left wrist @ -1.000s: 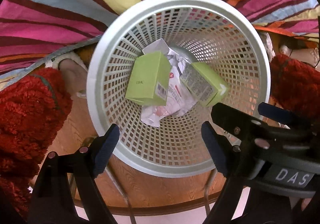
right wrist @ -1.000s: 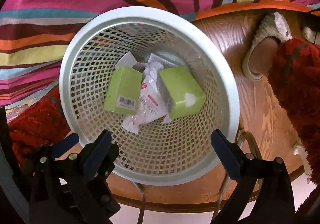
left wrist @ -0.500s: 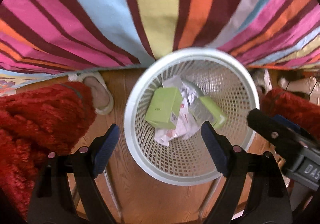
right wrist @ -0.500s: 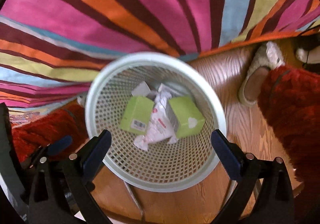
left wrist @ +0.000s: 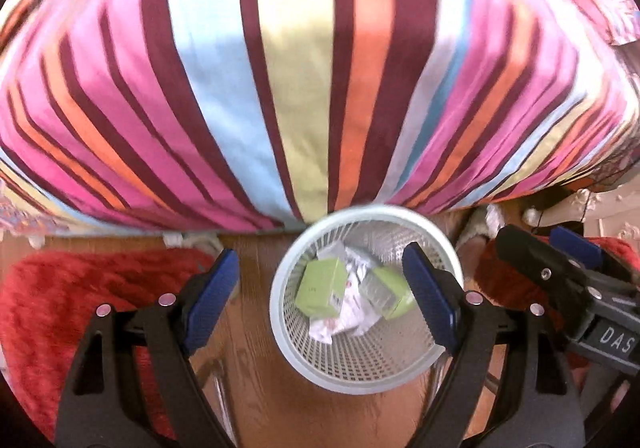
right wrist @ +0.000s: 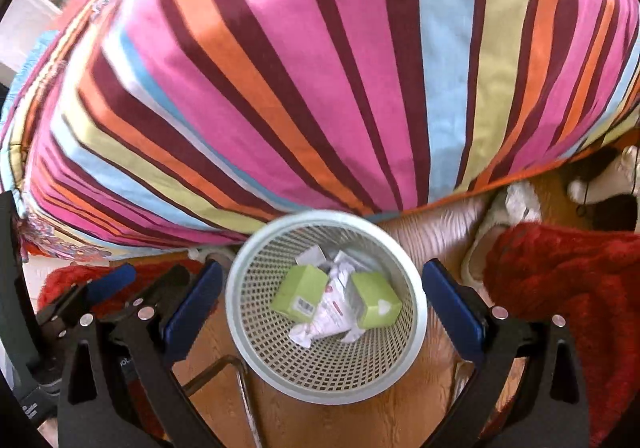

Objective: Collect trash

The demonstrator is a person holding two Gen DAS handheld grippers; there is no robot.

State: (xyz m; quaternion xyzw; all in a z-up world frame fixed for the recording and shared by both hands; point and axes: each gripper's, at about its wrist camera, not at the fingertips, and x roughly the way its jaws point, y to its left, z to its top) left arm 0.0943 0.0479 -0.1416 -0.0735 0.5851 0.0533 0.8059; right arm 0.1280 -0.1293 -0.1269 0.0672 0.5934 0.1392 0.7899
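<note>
Trash basket [left wrist: 366, 370] below both empty, wide-open grippers [left wrist: 322, 304] [right wrist: 318, 306], pointing steeply down.

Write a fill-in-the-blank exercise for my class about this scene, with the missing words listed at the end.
1. The white mesh basket holds ____ green boxes.
2. Between the green boxes lies crumpled ____ paper.
3. The basket stands on a ____ floor.
4. The left gripper and right gripper both have ____ jaws, holding nothing.

Missing words: two; white; wooden; open
</note>
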